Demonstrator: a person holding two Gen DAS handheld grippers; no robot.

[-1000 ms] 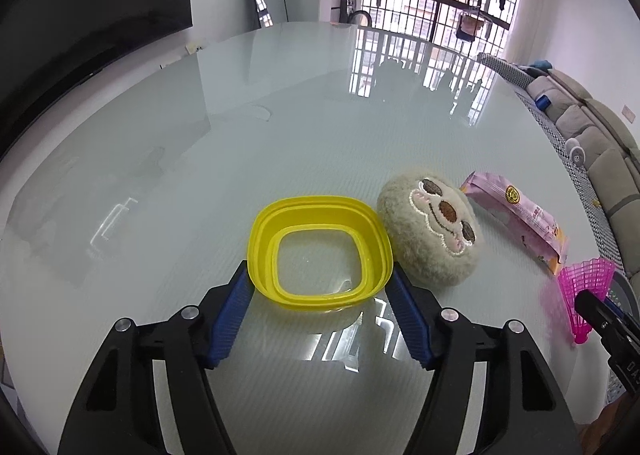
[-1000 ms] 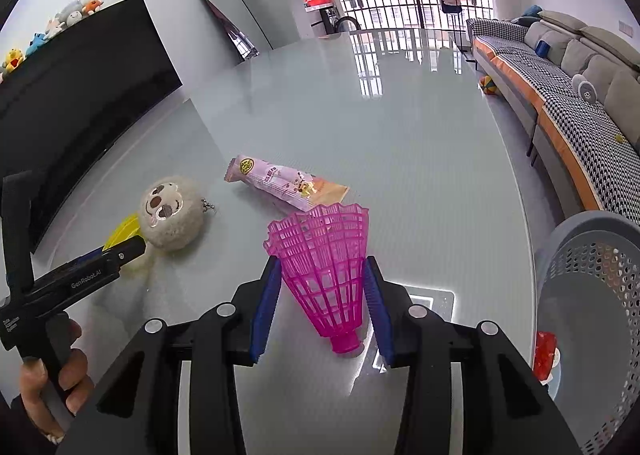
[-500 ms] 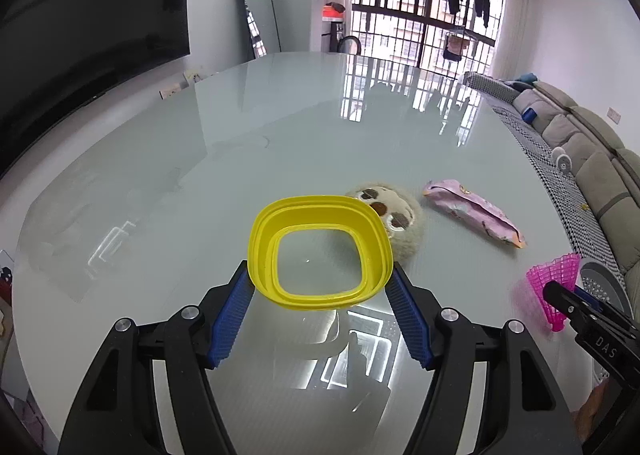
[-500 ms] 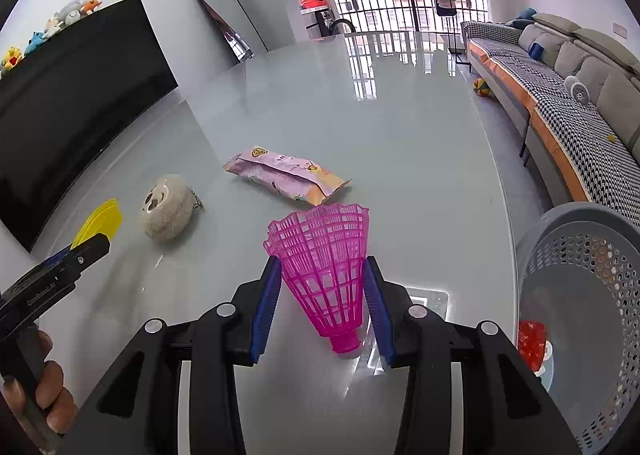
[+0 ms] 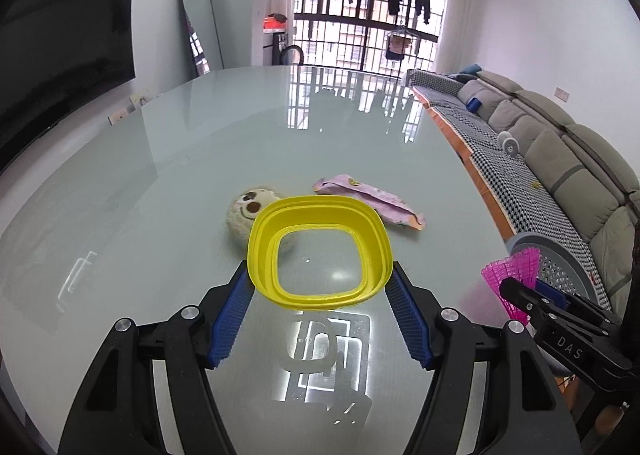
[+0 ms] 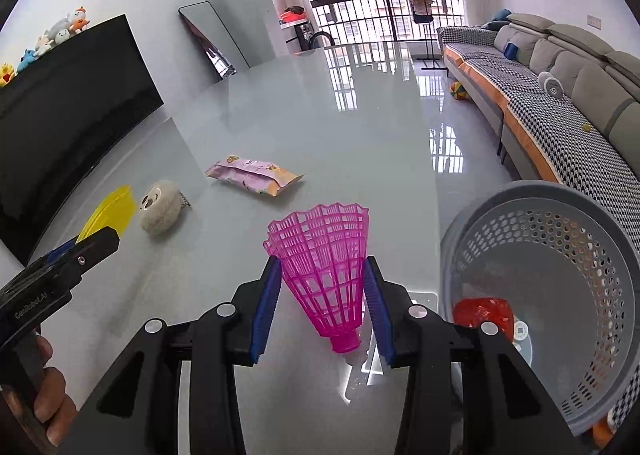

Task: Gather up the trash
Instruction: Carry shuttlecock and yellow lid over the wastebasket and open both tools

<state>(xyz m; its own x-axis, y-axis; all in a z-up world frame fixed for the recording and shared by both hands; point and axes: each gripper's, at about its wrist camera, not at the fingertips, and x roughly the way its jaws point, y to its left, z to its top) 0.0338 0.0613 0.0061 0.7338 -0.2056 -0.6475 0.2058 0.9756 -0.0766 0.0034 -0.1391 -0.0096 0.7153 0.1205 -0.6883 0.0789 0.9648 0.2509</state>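
i have both tools loaded. my left gripper point(image 5: 320, 291) is clamped on the yellow ring point(image 5: 319, 253), a squarish plastic frame with an open middle; the blue pads point(image 5: 232, 311) press on its left and right edges and it sits lifted off the glass table point(image 5: 200, 159), tilted toward the camera so i see the tabletop through its hole. my right gripper point(image 6: 320, 303) is clamped on the pink shuttlecock point(image 6: 322, 267), pads on either side of the mesh skirt, wide end pointing away from me and the narrow cap end toward the camera.

on the table, beyond the ring, the round plush toy point(image 5: 250, 211) lies with its face showing, partly hidden behind the ring's far-left edge in the left view. just to its right lies the pink snack wrapper point(image 5: 368, 203), flat on the glass, near the plush but not touching it as far as i can tell.

the grey perforated basket point(image 6: 560, 255) stands beside the table's right edge, just right of my right tool. inside it i see a red crumpled wrapper point(image 6: 482, 313) and a small round white item point(image 6: 520, 331) next to it. a hand point(image 6: 48, 399) grips the left tool's handle at the bottom left of the right view.
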